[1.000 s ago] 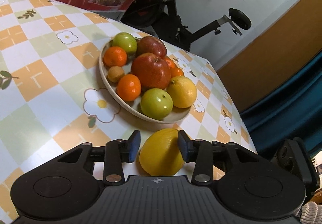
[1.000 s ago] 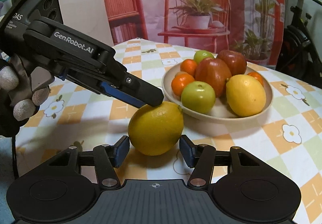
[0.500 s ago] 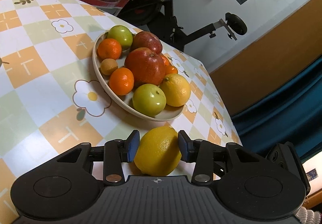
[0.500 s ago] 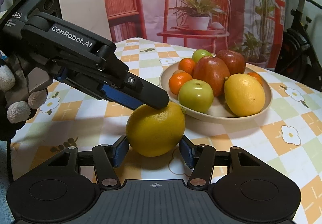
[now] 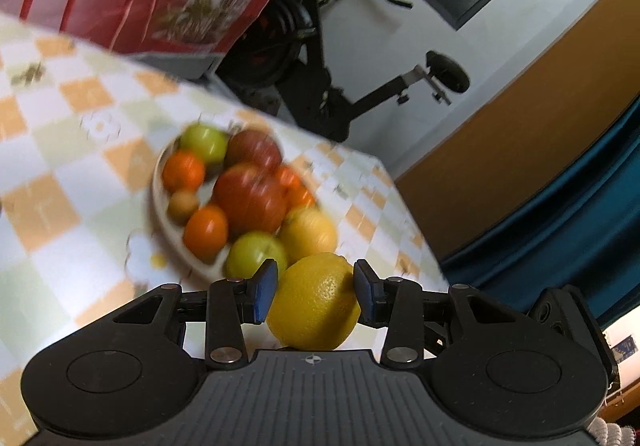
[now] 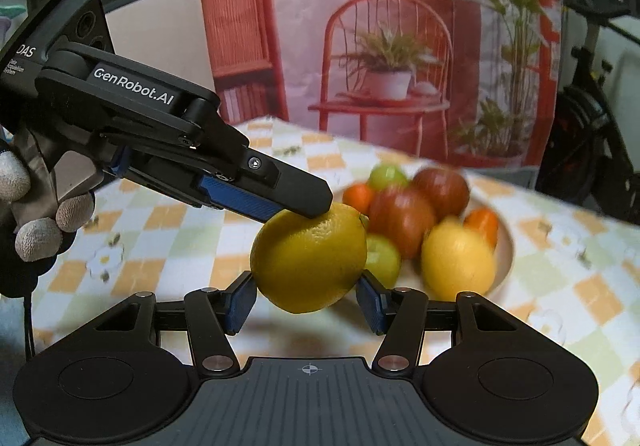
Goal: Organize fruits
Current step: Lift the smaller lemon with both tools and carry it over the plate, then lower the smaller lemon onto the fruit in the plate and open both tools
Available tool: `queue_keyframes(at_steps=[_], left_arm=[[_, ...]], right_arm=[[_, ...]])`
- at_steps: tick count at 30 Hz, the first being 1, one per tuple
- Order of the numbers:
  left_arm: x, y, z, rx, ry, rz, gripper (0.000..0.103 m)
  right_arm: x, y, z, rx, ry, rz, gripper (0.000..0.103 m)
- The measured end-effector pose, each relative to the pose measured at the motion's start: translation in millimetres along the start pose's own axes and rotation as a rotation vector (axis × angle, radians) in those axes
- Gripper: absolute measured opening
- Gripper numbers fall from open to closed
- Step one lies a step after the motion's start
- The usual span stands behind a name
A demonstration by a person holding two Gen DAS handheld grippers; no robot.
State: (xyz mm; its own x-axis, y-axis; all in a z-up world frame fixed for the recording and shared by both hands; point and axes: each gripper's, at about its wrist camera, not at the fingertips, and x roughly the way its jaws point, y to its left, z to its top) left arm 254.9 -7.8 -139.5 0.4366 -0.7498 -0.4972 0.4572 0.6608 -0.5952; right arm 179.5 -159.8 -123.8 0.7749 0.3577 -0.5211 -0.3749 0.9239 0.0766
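Lifted off the tablecloth point(image 6: 168, 221) since earlier, lemon point(image 6: 310, 258) pinched by both my left gripper point(image 5: 315, 290) and right gripper point(image 6: 306, 300), near fruit plate point(image 6: 505, 246).

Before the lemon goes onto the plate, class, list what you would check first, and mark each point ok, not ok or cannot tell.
1. Left gripper clamped on the lemon, a pad on each side: ok.
2. Right gripper pads pressing the lemon's lower sides: ok.
3. Lemon clear of the tablecloth: ok, it hangs above it.
4. Free spot on the plate: cannot tell, fruit crowds it and the view is blurred.
5. Path to the plate free of obstacles: ok.
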Motion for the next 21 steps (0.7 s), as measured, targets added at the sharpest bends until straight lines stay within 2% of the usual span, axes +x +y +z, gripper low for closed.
queue_keyframes(at_steps=[9,21], left_arm=[[5,-33,52,0.075,-0.058,0.003,0.044],[62,-13,71,0.051,0.014,0.017,0.044]], right_arm=[[-10,-30,60,-0.05,-0.04,-0.02,0.051],[35,-86,60,-0.041,0.057,-0.019,0.051]])
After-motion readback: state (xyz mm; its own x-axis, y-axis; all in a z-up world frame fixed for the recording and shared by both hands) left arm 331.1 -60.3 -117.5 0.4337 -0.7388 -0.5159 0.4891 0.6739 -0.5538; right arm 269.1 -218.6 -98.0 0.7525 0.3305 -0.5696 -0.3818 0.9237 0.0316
